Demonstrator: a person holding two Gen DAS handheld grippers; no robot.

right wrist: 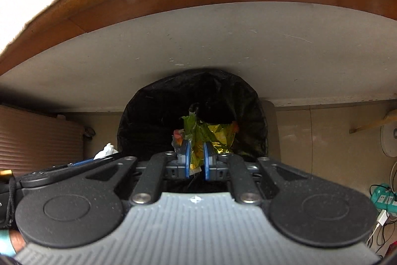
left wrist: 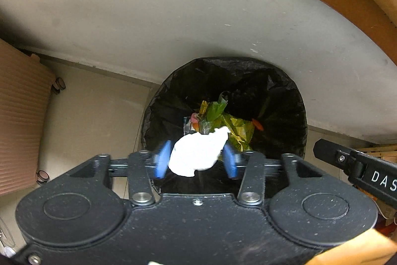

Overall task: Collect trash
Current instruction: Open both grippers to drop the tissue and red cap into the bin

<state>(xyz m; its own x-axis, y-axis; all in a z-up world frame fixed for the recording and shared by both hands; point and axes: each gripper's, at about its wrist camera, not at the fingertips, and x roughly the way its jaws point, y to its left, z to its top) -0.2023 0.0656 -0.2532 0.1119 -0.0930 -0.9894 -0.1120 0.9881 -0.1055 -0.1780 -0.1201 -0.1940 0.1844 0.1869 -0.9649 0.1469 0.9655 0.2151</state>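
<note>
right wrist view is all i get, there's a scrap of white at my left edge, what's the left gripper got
Observer: A crumpled white tissue. It sits between the left gripper's blue fingers.
Operator: is it over the bin yet
Observer: Yes. It hangs above the open black bag, at the rim nearest the gripper, with coloured wrappers lying deeper inside.
Operator: gripped or let go
Observer: Cannot tell. Both fingers are blurred right at the tissue's sides, so it is unclear whether they press on it.
</note>
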